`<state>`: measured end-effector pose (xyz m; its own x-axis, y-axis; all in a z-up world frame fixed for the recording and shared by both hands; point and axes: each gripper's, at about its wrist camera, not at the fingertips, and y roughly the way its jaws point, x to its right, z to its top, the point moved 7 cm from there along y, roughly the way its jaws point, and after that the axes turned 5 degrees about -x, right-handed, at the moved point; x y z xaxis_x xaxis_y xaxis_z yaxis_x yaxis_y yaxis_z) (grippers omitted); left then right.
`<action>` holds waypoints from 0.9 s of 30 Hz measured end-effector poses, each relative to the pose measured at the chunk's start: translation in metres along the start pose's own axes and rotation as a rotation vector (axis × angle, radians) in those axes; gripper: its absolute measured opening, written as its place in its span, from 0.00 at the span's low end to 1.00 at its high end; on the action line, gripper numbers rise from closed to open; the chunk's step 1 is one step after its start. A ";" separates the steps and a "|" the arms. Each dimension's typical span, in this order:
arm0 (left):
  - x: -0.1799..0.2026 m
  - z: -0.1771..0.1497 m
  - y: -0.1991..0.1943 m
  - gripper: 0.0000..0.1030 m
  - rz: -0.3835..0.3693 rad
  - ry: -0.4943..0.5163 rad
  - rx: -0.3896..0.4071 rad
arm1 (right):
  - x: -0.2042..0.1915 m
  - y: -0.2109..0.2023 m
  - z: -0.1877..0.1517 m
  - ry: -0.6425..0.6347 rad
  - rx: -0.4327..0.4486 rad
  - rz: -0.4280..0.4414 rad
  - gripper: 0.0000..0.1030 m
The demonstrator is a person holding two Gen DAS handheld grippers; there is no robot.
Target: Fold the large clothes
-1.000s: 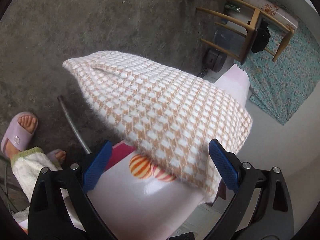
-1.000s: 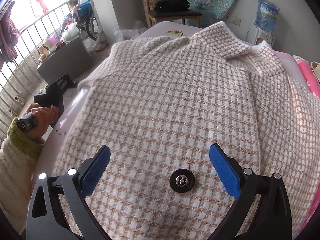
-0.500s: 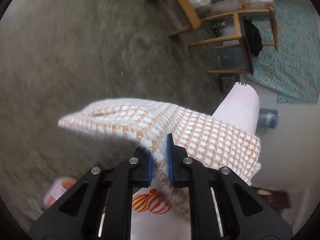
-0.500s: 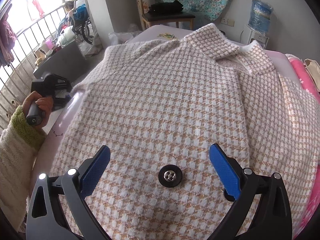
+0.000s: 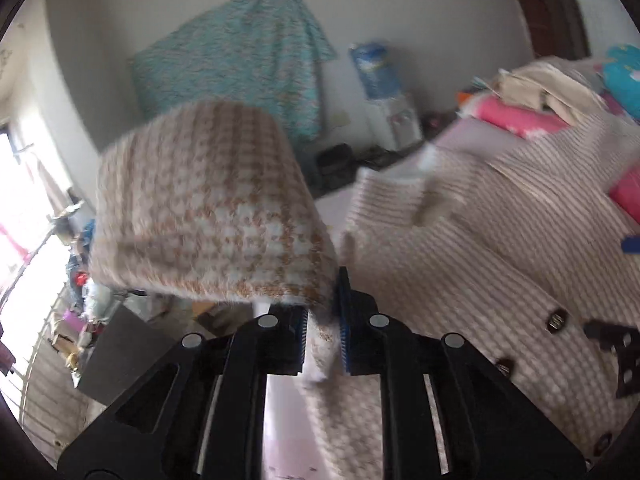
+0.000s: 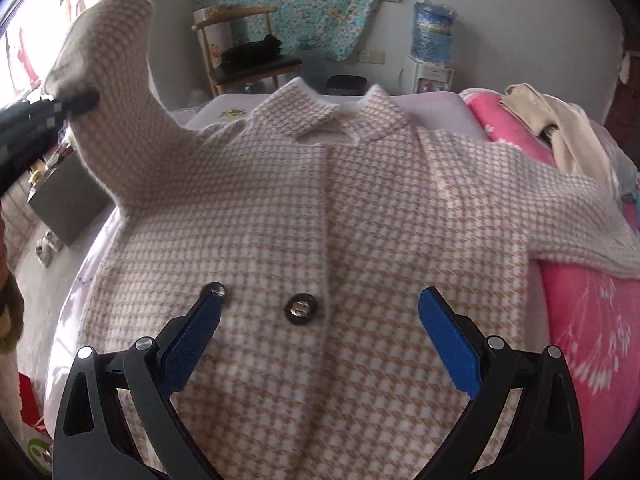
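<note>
A beige-and-white houndstooth coat (image 6: pixel 320 208) lies buttoned and face up on the bed, collar at the far end. Its left sleeve (image 6: pixel 116 80) is raised off the bed edge and curls over in the air. My left gripper (image 5: pixel 322 304) pinches the sleeve's (image 5: pixel 208 208) cuff edge between its blue pads, and its jaws are opening slightly with the cloth still between them. It also shows at the left edge of the right wrist view as the left gripper (image 6: pixel 80 100). My right gripper (image 6: pixel 322 294) hovers open above the coat's front, over a black button (image 6: pixel 301 309), holding nothing.
The coat's other sleeve (image 6: pixel 560 216) stretches right across pink bedding (image 6: pixel 580 320). Beige clothes (image 6: pixel 552 120) are piled at the far right. Behind the bed stand a wooden chair (image 6: pixel 248 60) and a water dispenser (image 6: pixel 434 40). A dark box (image 6: pixel 64 200) sits on the floor at left.
The left gripper shut on the hanging sleeve's cuff, then swung it up from beside the bed and rolled over toward the coat. The right gripper drew back a little, still open.
</note>
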<state>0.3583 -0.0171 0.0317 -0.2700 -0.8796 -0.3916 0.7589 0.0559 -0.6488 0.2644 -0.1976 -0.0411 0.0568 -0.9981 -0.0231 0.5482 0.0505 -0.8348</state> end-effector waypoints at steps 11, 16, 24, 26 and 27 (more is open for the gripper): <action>0.031 -0.118 0.032 0.53 -0.341 -0.291 -0.232 | 0.068 -0.017 -0.024 0.143 -0.031 0.018 0.94; -0.006 -0.131 0.051 0.60 -0.297 -0.400 -0.282 | 0.055 -0.001 0.022 0.225 -0.033 0.279 0.94; -0.011 -0.149 0.080 0.76 -0.310 -0.473 -0.358 | -0.024 0.084 0.137 0.086 -0.132 0.310 0.89; -0.007 -0.149 0.081 0.80 -0.297 -0.448 -0.361 | -0.036 0.118 0.160 0.052 -0.176 0.248 0.86; -0.005 -0.146 0.082 0.82 -0.286 -0.436 -0.365 | -0.042 0.135 0.169 0.041 -0.197 0.214 0.85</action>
<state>0.3352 0.0607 -0.1154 -0.1080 -0.9908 0.0818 0.4211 -0.1201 -0.8990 0.4770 -0.1431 -0.0595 0.1182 -0.9662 -0.2293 0.3542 0.2567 -0.8992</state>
